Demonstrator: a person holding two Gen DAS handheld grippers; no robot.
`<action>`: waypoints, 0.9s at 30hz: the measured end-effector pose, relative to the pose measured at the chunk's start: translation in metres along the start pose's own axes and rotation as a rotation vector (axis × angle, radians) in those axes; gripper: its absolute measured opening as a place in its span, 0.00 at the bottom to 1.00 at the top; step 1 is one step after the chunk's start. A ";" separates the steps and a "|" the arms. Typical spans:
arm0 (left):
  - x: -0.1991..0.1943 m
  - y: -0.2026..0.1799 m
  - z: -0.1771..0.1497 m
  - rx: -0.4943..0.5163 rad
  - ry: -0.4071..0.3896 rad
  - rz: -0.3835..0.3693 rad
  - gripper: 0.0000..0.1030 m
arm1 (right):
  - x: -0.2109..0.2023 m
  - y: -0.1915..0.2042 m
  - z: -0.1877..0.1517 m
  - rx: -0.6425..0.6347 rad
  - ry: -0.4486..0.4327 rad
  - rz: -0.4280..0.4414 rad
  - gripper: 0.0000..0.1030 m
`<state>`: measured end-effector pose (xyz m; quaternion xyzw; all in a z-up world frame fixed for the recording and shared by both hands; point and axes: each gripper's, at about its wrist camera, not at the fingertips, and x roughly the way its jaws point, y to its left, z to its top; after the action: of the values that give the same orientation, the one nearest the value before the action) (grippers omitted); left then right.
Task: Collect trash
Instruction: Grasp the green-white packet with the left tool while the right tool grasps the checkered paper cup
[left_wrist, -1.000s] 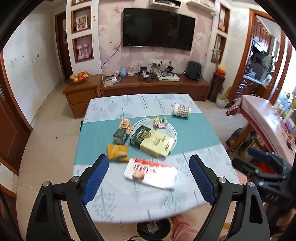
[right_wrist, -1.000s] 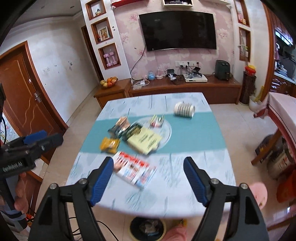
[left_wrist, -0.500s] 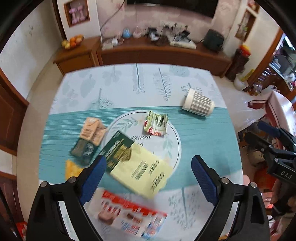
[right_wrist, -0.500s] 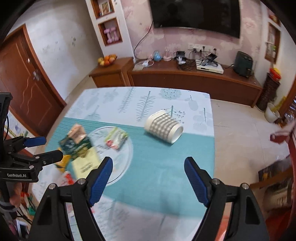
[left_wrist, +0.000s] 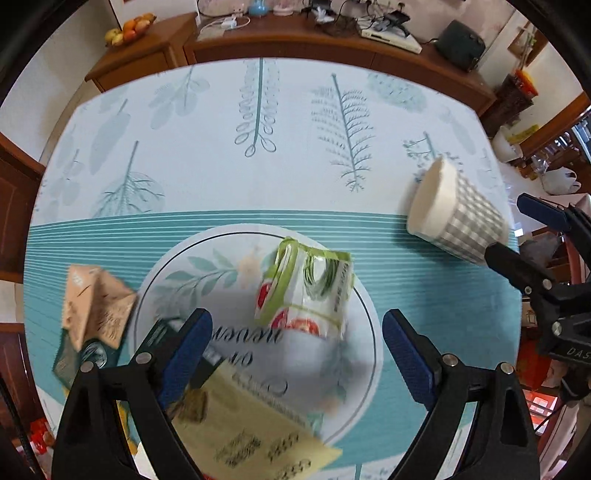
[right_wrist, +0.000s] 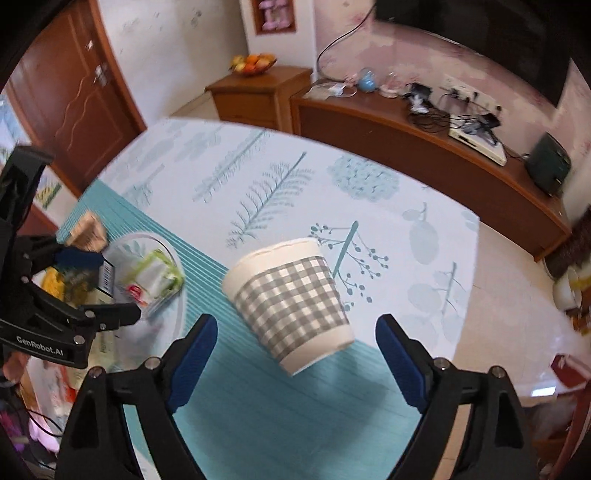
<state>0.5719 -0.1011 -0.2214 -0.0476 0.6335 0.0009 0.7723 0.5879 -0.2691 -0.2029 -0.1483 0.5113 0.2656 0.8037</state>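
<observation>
While both claws hang over the surface (left_wrist: 280, 122) with nothing in them, we note where the trash lies. Our left claw (left_wrist: 297, 354) is spread wide, its jaws either side of the crumpled green-and-white wrapper (left_wrist: 304, 291), which lies on the round printed medallion at the middle of the cloth. Our right claw (right_wrist: 295, 354) is likewise wide open, and the checked paper cup (right_wrist: 291, 306) lies on its side between and just ahead of the jaws, mouth toward the upper left, base nearest the claw. Neither claw touches its target as far as we can tell.

Other litter near the wrapper: a tan carton (left_wrist: 92, 306) to its left and a yellow printed sheet (left_wrist: 255, 439) below the left claw, with a dark green box partly hidden under the left jaw.

Handling judgement: the cup should be very light and thin-walled, so it will roll or skid if nudged and crush if squeezed hard. We would take it across the checked mid-body, jaws on opposite sides, closing gently. The wrapper looks soft, slick and nearly weightless; a pinch on its bunched, raised fold seems best, since flat film would slip from the pads.
</observation>
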 end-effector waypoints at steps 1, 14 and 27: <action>0.007 0.000 0.003 -0.002 0.007 0.002 0.90 | 0.006 -0.001 0.002 -0.013 0.009 0.004 0.86; 0.033 0.005 0.013 -0.061 0.033 0.006 0.54 | 0.033 0.001 0.003 -0.024 0.059 0.036 0.74; -0.026 0.012 -0.006 -0.050 -0.113 -0.067 0.15 | 0.002 0.021 -0.025 0.142 0.028 0.149 0.60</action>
<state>0.5604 -0.0877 -0.1984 -0.0880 0.5867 -0.0064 0.8050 0.5579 -0.2635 -0.2147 -0.0561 0.5497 0.2857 0.7830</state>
